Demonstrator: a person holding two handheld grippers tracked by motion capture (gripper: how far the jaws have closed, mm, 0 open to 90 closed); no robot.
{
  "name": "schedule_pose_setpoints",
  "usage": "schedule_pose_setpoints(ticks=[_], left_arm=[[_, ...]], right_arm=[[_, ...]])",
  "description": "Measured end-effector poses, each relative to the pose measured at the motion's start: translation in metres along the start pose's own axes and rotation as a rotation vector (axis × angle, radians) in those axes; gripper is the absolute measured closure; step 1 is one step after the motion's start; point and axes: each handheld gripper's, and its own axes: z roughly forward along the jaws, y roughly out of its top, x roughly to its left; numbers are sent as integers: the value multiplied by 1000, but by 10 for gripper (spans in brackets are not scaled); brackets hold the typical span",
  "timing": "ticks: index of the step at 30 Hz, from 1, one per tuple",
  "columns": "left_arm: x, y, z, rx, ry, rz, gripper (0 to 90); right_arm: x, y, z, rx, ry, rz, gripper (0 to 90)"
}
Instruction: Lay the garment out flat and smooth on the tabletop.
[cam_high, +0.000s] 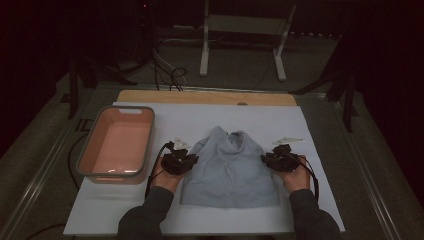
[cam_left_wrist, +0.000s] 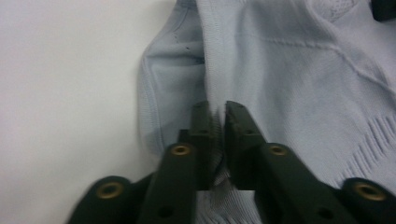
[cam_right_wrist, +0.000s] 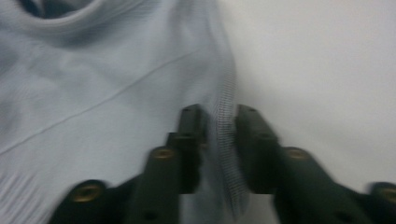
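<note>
High view first: a pale blue sweater (cam_high: 229, 170) lies flat on the white sheet (cam_high: 310, 200) covering the counter (cam_high: 205, 96), collar end pointing away from the person and hem toward them, so its long axis runs near-to-far. The left gripper (cam_high: 186, 161) sits at the sweater's left edge and the right gripper (cam_high: 267, 159) at its right edge, about level with each other, roughly midway up the garment, both pointing inward. Each hand is right on its own side, so neither has to reach across. A pink plastic bin (cam_high: 117, 145) stands just off to the left, beside the left hand, and it looks empty from here.

Left gripper view: the jaws are clamped together on a fold of the sweater (cam_left_wrist: 299, 79) right at the side seam; there's knit squeezed in the narrow slit between them. The rest of the fabric spreads up and to the right of the jaws, and bare white sheet (cam_left_wrist: 65, 93) is on the left.

Right gripper view, a bit blurry: the jaws are pinching the ribbed side edge of the sweater (cam_right_wrist: 93, 79), with a strip of cloth standing up between them and a slightly wider gap than on the other side. The body of the garment lies to the left, with white sheet (cam_right_wrist: 322, 60) on the right.

My guess is that with both side edges gripped, whatever comes next, lift or fold, hinges on the two hands moving together across that near-far axis, and the bin is closer to the left hand.
</note>
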Motion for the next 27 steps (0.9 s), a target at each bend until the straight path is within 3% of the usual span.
schedule_pose_setpoints(ticks=[4,11,15,19,27], left_arm=[[4,-1,-8,-21,23,-10,867],[16,-3,-21,-72,98,-98,872],[16,-3,-19,-61,100,-93,869],[14,-2,-17,-57,87,-93,867],[-2,-1,-7,-37,30,-44,864]], right_arm=[[8,0,-6,-15,4,-39,837],[20,-5,-26,-54,36,-105,840],[26,-7,-35,-62,44,-150,843],[21,-10,-40,-72,24,-146,850],[-2,-19,-48,-95,-27,-68,861]])
